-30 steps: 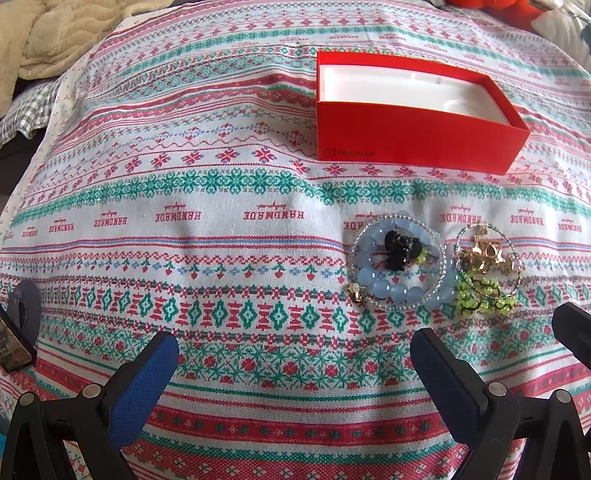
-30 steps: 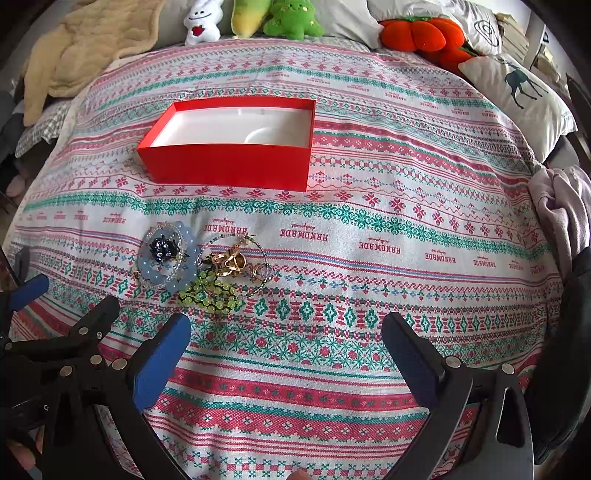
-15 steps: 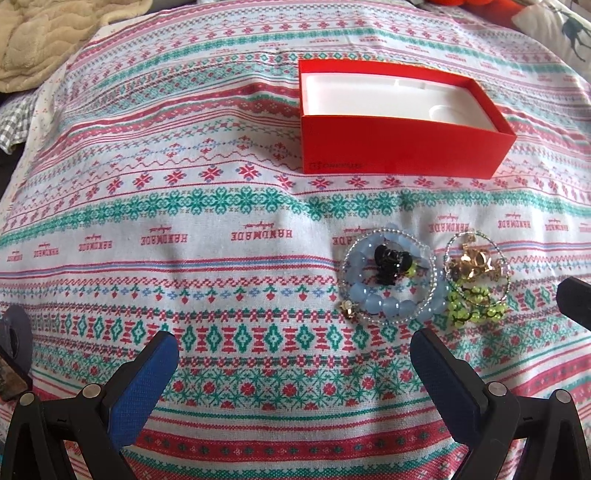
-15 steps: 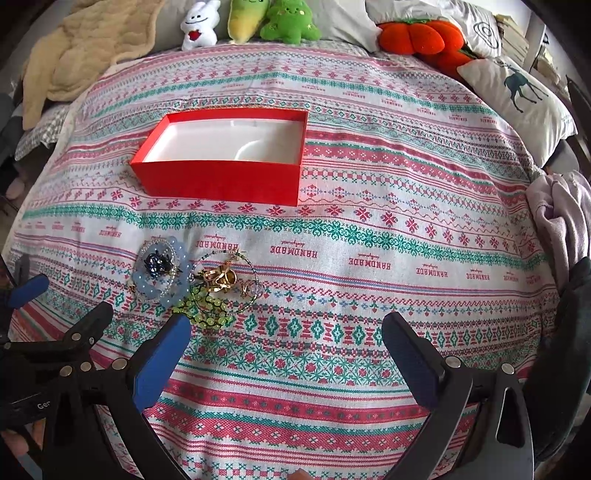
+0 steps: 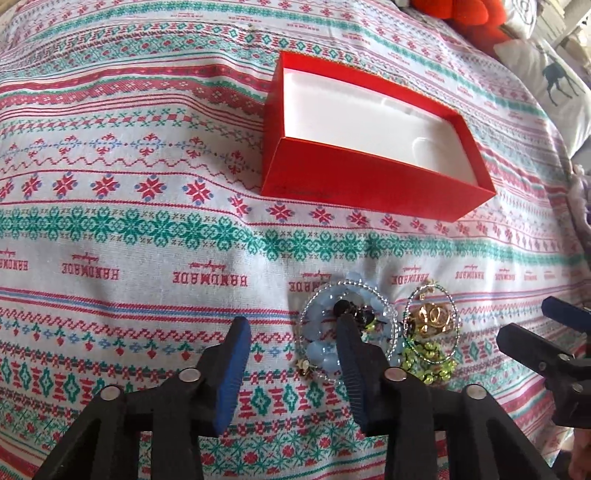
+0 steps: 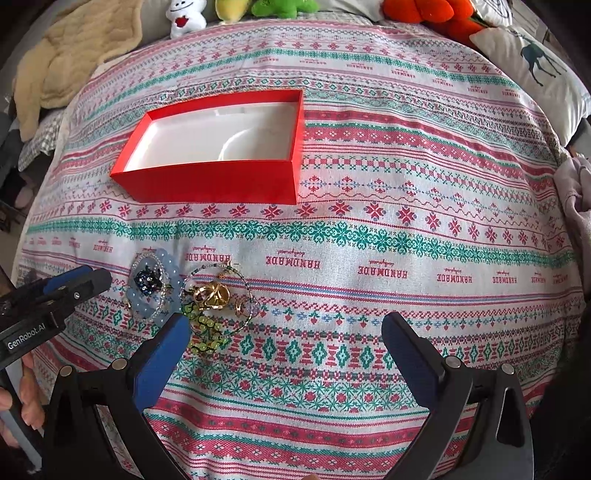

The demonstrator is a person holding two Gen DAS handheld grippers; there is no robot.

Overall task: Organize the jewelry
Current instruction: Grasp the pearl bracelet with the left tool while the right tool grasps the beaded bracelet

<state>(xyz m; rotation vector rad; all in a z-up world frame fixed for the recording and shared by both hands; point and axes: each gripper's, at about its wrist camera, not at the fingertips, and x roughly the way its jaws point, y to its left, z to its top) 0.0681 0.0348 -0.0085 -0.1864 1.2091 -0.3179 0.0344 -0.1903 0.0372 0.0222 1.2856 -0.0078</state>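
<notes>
A pile of jewelry lies on the patterned bedspread: a pale blue bead bracelet with a black piece in its middle, and beside it gold rings and green beads. An open red box with a white inside stands behind them. My left gripper is open, narrower than before, its right finger over the blue bracelet. My right gripper is wide open and empty, its left finger next to the green beads.
Plush toys and an orange one line the far edge of the bed. A beige blanket lies far left, a deer pillow far right.
My left gripper has moved forward and right to the blue bracelet, and its jaws have narrowed. My right gripper has moved a little closer to the jewelry.
</notes>
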